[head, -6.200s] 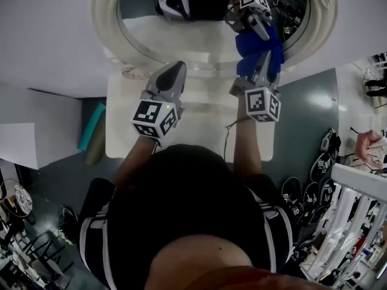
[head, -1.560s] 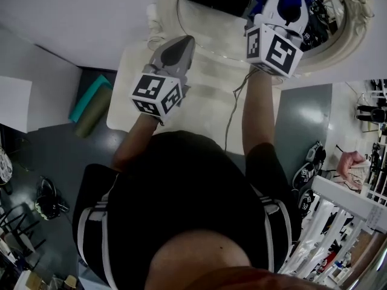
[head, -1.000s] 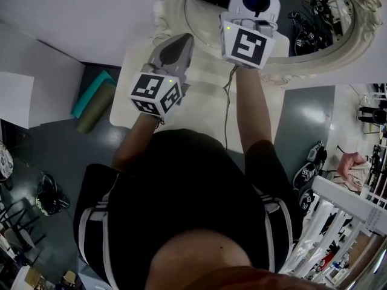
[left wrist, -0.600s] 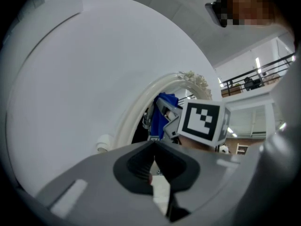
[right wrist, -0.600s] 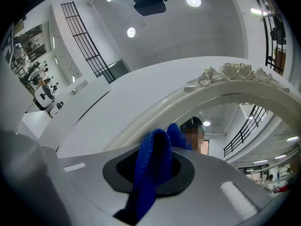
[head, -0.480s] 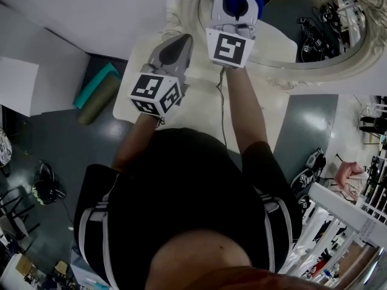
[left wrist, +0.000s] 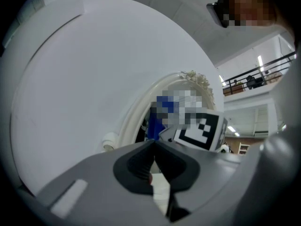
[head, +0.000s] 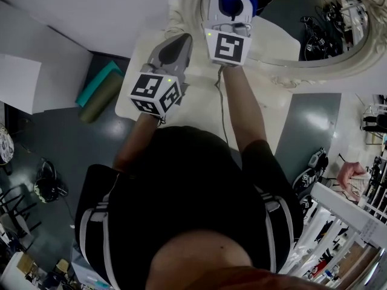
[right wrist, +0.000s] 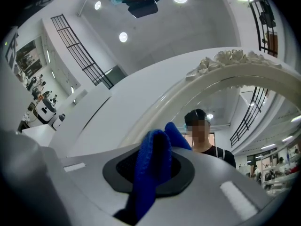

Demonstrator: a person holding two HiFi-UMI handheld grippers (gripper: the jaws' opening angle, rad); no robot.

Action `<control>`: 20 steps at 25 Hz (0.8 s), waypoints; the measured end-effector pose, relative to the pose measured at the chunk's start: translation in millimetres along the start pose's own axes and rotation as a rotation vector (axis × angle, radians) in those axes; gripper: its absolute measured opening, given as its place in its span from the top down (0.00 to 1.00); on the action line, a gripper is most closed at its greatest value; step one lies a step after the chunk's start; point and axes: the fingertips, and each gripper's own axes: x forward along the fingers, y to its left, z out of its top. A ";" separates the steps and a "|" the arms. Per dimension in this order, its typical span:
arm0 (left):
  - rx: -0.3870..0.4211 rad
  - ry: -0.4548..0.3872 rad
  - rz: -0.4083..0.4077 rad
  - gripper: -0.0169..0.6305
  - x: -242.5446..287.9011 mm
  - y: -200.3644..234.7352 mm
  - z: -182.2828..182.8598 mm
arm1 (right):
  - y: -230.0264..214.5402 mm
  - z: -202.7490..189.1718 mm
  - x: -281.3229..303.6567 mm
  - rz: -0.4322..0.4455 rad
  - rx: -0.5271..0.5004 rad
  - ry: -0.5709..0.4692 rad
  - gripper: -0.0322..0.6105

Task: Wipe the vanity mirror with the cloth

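blue cloth (right wrist: 149, 173) sits pinched in the right tongs (right wrist: 157, 147), arm stretched out to the left edge of the oval vanity mirror (head: 314, 38); left tongs (left wrist: 153, 160), jaws together on nothing, hover above the white bench (head: 266, 101).

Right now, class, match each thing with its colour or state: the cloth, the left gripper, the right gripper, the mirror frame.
Things:
1. cloth
2. left gripper
3. right gripper
4. mirror frame

Colours or states:
A. white, carved
B. jaws shut on nothing
C. blue
D. jaws clamped on fabric

Pairs: 1-C, 2-B, 3-D, 4-A.
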 end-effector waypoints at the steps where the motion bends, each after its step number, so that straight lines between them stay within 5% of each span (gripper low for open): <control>1: 0.001 0.001 -0.002 0.96 0.5 -1.5 -0.1 | -1.6 1.3 -2.1 -0.001 0.026 -0.004 0.88; 11: 0.017 0.013 -0.024 0.96 4.5 -21.0 -5.2 | -42.7 55.5 -61.7 -0.063 0.237 -0.167 0.88; 20: 0.019 0.046 -0.075 0.96 18.9 -59.5 -26.1 | -126.5 56.2 -157.6 -0.271 0.065 -0.170 0.88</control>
